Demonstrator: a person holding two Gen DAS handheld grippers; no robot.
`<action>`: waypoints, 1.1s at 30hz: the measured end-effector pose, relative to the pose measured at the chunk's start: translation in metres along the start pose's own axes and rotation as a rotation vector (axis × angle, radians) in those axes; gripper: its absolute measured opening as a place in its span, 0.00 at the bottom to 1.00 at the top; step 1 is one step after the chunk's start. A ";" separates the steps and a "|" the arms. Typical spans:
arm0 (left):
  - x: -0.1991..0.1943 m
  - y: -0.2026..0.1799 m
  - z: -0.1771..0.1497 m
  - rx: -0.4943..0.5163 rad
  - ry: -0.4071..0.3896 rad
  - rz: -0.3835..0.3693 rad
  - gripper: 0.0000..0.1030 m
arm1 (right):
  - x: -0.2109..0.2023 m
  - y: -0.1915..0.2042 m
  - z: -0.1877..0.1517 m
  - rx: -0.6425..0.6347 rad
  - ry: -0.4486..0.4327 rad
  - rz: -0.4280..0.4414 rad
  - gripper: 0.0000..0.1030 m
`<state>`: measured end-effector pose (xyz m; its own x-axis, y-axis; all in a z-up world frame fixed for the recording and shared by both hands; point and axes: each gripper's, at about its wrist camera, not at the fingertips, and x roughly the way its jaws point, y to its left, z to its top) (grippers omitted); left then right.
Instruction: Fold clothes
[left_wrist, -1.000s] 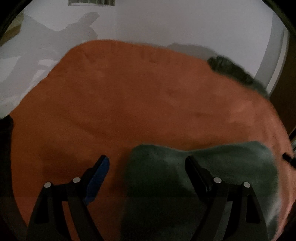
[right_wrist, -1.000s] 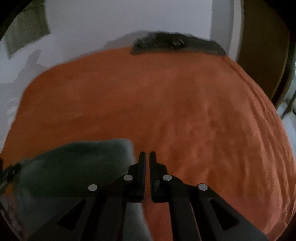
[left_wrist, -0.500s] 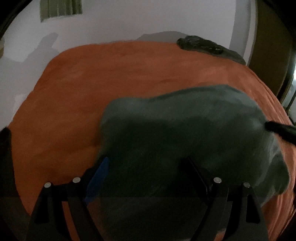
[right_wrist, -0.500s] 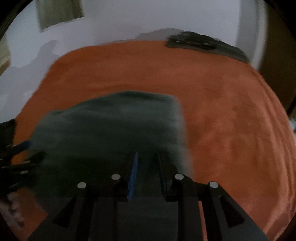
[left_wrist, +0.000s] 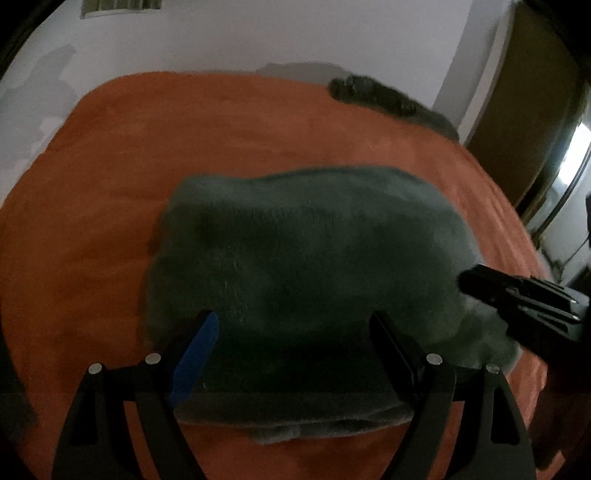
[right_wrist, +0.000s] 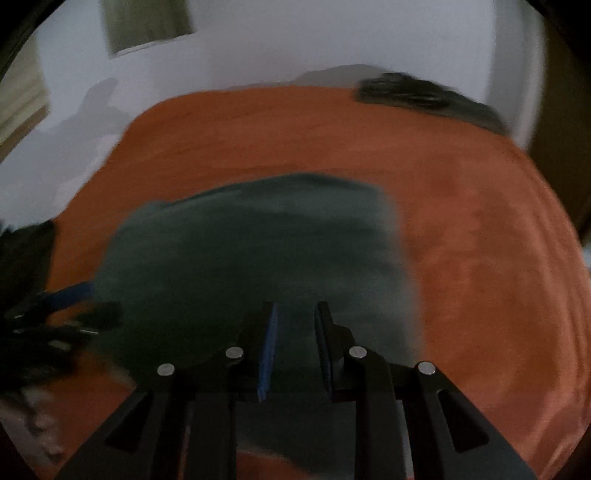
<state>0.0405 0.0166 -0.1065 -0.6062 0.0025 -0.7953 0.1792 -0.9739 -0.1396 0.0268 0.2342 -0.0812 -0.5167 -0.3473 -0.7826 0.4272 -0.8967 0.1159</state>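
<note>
- Orange bedspread (left_wrist: 110, 192): covers the whole bed and serves as the folding surface; it reaches a pale wall (left_wrist: 258, 33) at the far side.
- Dark green garment (left_wrist: 306, 258): the task's thing, lying near the middle of the bedspread toward the near edge as a thick, roughly rectangular bundle. A lower layer shows beneath its near edge, which suggests at least one fold is already made.
- Dark pile (left_wrist: 384, 98): rests at the far right corner of the bed, well apart from the garment; probably other clothing set aside, though too blurred to tell.
- Left gripper (left_wrist: 295, 347): fingers stand wide, straddling the garment's near portion without pinching it, so nothing is held. Judged as a release or a pause before the next grasp.
- Right gripper (right_wrist: 293, 332): fingers narrow with a clear gap, poised over the garment's near right part; the jaws have just been opening, and fabric lies below them, not clamped. Seen from the left wrist, it enters from the right at the garment's edge.
</note>
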 end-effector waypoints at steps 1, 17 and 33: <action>0.003 0.006 -0.004 0.004 0.010 0.029 0.82 | 0.005 0.008 -0.001 -0.010 0.015 0.018 0.20; -0.016 0.070 0.013 -0.071 -0.020 -0.048 0.82 | -0.011 -0.102 -0.034 0.223 0.048 -0.214 0.14; 0.038 0.029 0.112 -0.079 -0.089 -0.012 0.82 | 0.052 -0.035 0.075 0.163 -0.047 -0.032 0.17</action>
<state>-0.0640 -0.0372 -0.0745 -0.6747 -0.0095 -0.7380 0.2299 -0.9529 -0.1979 -0.0709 0.2267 -0.0801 -0.5640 -0.3269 -0.7583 0.2860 -0.9388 0.1920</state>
